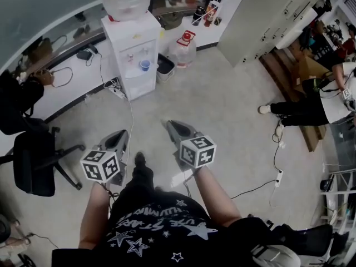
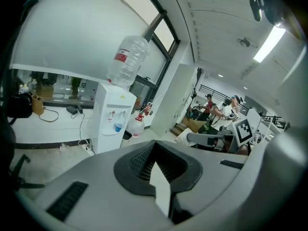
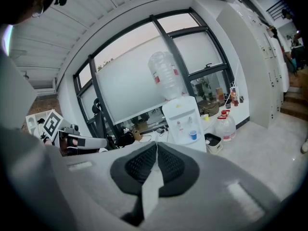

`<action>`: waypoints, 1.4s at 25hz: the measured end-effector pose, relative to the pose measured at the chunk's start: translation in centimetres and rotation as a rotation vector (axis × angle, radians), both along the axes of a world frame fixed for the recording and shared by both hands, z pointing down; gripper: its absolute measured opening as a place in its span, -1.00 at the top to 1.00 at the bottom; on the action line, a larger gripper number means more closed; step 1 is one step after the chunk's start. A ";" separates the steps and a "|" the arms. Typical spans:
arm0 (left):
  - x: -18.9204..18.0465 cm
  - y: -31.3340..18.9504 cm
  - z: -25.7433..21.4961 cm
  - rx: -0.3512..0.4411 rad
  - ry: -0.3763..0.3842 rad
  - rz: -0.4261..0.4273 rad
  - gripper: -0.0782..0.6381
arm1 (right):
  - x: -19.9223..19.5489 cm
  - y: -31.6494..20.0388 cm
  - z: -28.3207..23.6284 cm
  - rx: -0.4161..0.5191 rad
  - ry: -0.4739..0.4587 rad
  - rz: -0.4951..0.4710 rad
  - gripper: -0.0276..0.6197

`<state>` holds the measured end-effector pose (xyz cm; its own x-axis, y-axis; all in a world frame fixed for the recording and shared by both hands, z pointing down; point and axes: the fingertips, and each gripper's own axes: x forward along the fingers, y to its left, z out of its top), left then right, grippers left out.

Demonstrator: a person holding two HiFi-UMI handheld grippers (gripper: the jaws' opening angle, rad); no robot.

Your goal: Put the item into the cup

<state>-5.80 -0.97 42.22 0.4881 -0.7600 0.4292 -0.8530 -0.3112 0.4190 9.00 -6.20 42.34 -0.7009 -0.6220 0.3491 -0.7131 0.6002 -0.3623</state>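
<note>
A small blue cup (image 1: 145,65) stands in the dispensing bay of a white water dispenser (image 1: 133,49) across the floor; the cup (image 2: 118,127) (image 3: 193,134) also shows in both gripper views. My left gripper (image 1: 122,133) and right gripper (image 1: 170,124) are held at waist height, pointing toward the dispenser and well short of it. The left gripper (image 2: 155,146) is shut, pads together with nothing between them. The right gripper (image 3: 156,146) is shut and empty too. No item for the cup shows in any view.
A black office chair (image 1: 39,160) stands to my left. A water jug (image 1: 182,48) and a bin (image 1: 164,65) sit beside the dispenser. Cables and a power strip (image 1: 279,177) lie on the floor at right, near a seated person (image 1: 317,107).
</note>
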 end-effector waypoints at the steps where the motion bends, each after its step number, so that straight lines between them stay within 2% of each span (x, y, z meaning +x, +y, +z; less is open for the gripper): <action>1: -0.4 -1.1 -0.1 -0.002 0.001 0.005 0.77 | -0.5 -1.0 -0.1 0.000 0.001 0.002 0.91; 8: -2.6 -8.4 -0.7 0.002 0.010 0.063 0.77 | -3.0 -7.8 -1.2 0.007 0.007 0.049 0.91; 18: -5.6 -16.8 0.1 -0.006 0.043 0.122 0.77 | -5.6 -14.9 -0.8 -0.005 0.048 0.114 0.91; 25: -7.5 -20.5 1.9 -0.045 0.071 0.167 0.77 | -7.2 -18.1 1.0 -0.047 0.094 0.152 0.91; 29: -8.5 -21.9 2.6 -0.060 0.072 0.177 0.77 | -9.2 -18.4 2.0 -0.066 0.118 0.132 0.91; 35: -9.0 -23.1 3.6 -0.071 0.054 0.180 0.77 | -10.1 -19.5 3.3 -0.096 0.133 0.126 0.91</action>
<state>-14.77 -24.12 45.84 0.6371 -0.6271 0.4482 -0.7620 -0.4245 0.4891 -1.11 -25.70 45.60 -0.5635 -0.6613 0.4951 -0.8257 0.4703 -0.3117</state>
